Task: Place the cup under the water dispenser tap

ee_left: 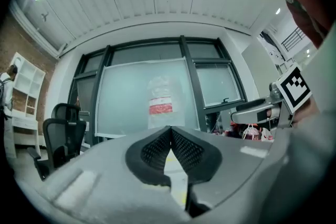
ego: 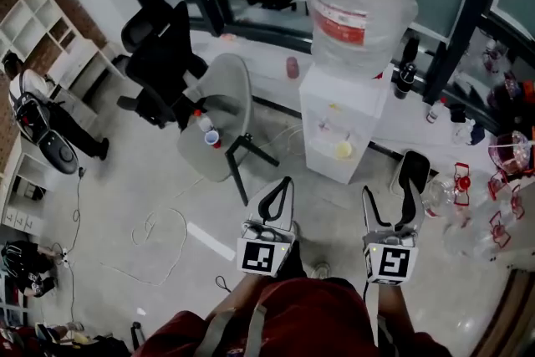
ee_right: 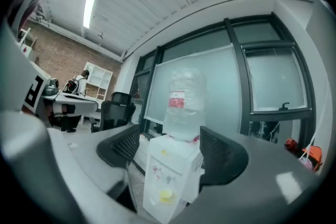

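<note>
The water dispenser (ego: 343, 125) has a smooth white plastic body with a slight gloss. The big bottle (ego: 359, 0) on top is clear plastic under crinkled, shiny film. The cup (ego: 211, 137) looks white and matt; paper or plastic cannot be told. The chair (ego: 230, 88) has a matt grey moulded shell. The left tongs (ego: 284, 184) and right tongs (ego: 389, 188) are matt grey plastic with black dimpled pads (ee_right: 223, 157). The floor (ego: 142, 180) is pale, smooth and faintly shiny.

left claw (ego: 285, 182) pinched together, right claw (ego: 389, 191) spread
</note>
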A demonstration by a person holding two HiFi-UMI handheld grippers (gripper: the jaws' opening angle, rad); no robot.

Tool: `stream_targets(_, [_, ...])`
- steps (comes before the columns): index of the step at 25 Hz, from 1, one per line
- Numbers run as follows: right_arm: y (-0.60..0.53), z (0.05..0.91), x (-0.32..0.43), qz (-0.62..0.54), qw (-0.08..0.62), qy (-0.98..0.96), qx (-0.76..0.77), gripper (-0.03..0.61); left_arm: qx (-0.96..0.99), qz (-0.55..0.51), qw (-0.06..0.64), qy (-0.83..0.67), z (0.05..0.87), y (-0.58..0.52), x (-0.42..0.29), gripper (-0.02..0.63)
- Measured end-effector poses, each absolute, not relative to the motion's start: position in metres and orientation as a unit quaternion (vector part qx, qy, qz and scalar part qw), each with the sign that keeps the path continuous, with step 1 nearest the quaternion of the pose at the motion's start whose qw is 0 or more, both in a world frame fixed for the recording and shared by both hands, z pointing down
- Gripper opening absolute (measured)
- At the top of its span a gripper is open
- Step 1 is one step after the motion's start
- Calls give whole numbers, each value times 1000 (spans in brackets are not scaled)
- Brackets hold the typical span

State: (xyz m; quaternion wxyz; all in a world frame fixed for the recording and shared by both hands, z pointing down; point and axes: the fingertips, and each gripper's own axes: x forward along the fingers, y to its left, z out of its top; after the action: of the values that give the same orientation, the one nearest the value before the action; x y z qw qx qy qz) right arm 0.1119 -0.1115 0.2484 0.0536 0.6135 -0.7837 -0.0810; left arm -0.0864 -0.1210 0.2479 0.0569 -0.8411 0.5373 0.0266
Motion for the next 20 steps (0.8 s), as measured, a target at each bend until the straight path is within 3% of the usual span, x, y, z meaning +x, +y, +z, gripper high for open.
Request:
stream_targets(7, [-95,206,117,-114,21,-774,623,335,-835,46,90,541,212,-103,-88,-2])
stream_targets(11, [-90,206,118,-109,14,-775,622,239,-835,53,93,540,212,-100,-84,-2])
stream_targets(17, [-84,210,119,-107,8,-779,618,34,-835,50,97,539,216,-96,-77,-1])
stream_targets(20, [-82,209,120,-107,5,-780,617,2,-833,54,95,542,216,-94,-77,-2])
